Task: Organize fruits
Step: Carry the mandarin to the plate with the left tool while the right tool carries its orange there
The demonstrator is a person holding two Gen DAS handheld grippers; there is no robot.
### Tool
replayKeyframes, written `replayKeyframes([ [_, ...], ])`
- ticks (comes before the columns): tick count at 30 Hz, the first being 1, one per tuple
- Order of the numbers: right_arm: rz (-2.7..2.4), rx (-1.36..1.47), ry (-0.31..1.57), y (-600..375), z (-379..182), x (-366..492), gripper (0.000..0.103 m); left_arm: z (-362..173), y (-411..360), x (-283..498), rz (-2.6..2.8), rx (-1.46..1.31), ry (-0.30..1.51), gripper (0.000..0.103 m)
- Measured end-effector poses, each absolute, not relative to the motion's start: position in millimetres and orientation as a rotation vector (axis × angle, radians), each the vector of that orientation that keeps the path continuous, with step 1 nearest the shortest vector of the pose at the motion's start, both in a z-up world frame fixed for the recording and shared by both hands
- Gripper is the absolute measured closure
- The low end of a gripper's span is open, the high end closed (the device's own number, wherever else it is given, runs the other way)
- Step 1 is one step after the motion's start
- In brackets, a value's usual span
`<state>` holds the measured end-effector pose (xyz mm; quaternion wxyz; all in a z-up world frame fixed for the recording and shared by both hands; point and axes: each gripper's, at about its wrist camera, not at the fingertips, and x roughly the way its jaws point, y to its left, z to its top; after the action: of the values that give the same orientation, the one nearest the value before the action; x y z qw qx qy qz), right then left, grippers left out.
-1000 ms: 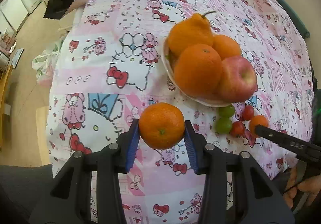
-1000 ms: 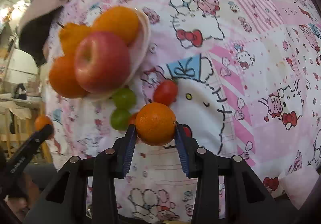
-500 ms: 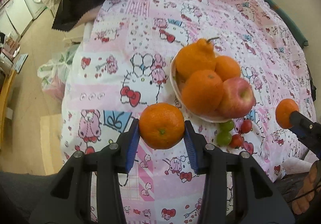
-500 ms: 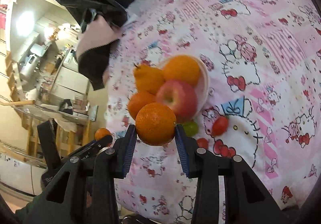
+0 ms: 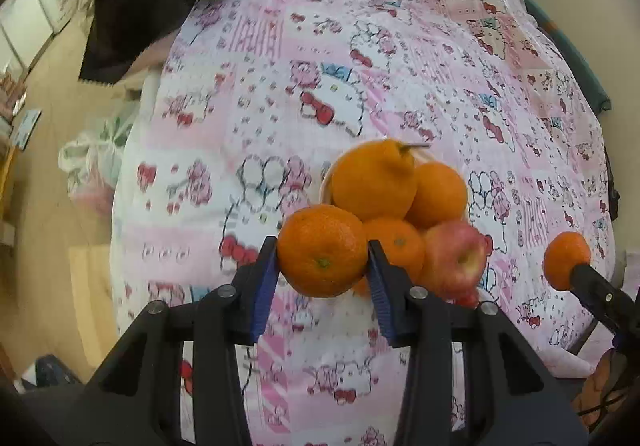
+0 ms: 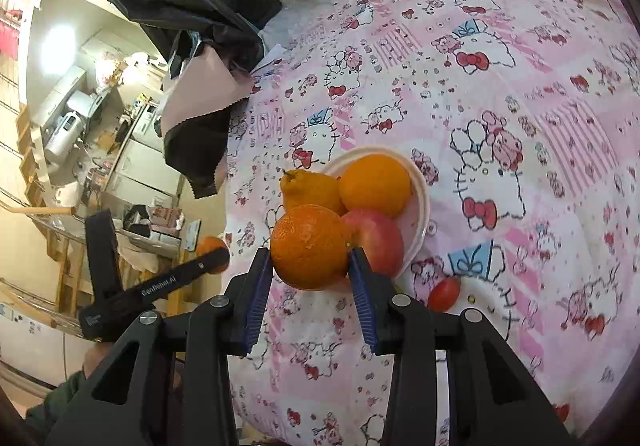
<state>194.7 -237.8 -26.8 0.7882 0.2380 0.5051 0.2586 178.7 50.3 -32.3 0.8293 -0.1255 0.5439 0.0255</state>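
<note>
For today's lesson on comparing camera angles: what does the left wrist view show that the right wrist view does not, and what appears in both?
Only the left wrist view shows the third plated orange, hidden in the right view. Only the right wrist view shows the cherry tomato clearly, lying on the cloth beside the plate. Both show the apple, the stemmed citrus, and each gripper, left and right, clamping its own orange.

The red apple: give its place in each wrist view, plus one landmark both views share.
Left wrist view: the red apple sits right of centre on the near side of the plate, just right of the left gripper and its mandarin.
Right wrist view: the red apple is at centre, partly behind the right gripper.
Shared landmark: the knobbed, stemmed orange on the plate.
</note>
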Motion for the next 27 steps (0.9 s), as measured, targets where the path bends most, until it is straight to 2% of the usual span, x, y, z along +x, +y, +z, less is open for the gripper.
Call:
replayKeyframes([
  [14,0.601,0.353,1.212,-174,-71,269,0.062,-37,34,214,0.002,-0.178,1.118,0.064],
  [27,0.630,0.328,1.261,-151,-98,277,0.060,-38,39,220,0.005,-0.233,1.128,0.064],
])
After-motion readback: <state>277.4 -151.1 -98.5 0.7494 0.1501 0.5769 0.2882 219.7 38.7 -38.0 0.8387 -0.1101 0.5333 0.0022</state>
